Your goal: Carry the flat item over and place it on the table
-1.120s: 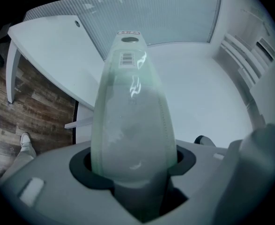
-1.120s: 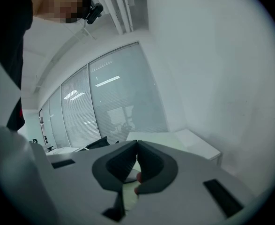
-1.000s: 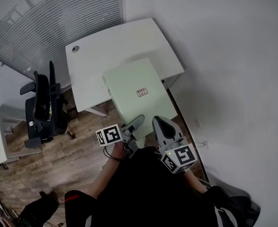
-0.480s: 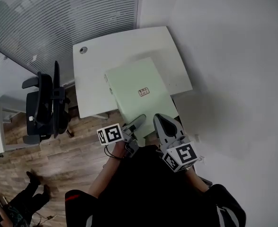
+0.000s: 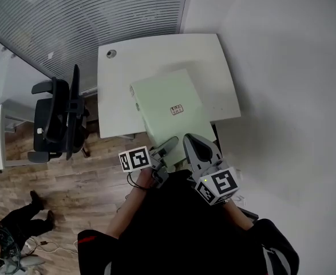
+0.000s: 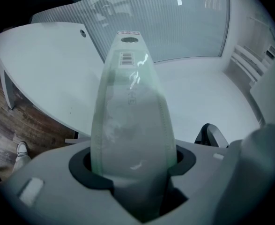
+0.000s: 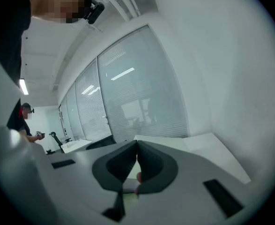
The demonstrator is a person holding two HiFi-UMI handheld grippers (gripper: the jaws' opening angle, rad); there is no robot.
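Transport looks nearly done: the pale green flat panel (image 5: 168, 105) hangs partly over the white desk (image 5: 133, 62), its near edge clamped by the jaws of the left gripper (image 5: 163, 149) and right gripper (image 5: 192, 145). Setting it down and releasing remain.

The flat item (image 5: 159, 96) is covered in a glossy, pale green film on which highlights are caught, and a small paper label (image 5: 177, 110) is stuck on it. The table (image 5: 156, 56) is finished in smooth matt white. The floor (image 5: 70, 188) is laid in grained wood planks.
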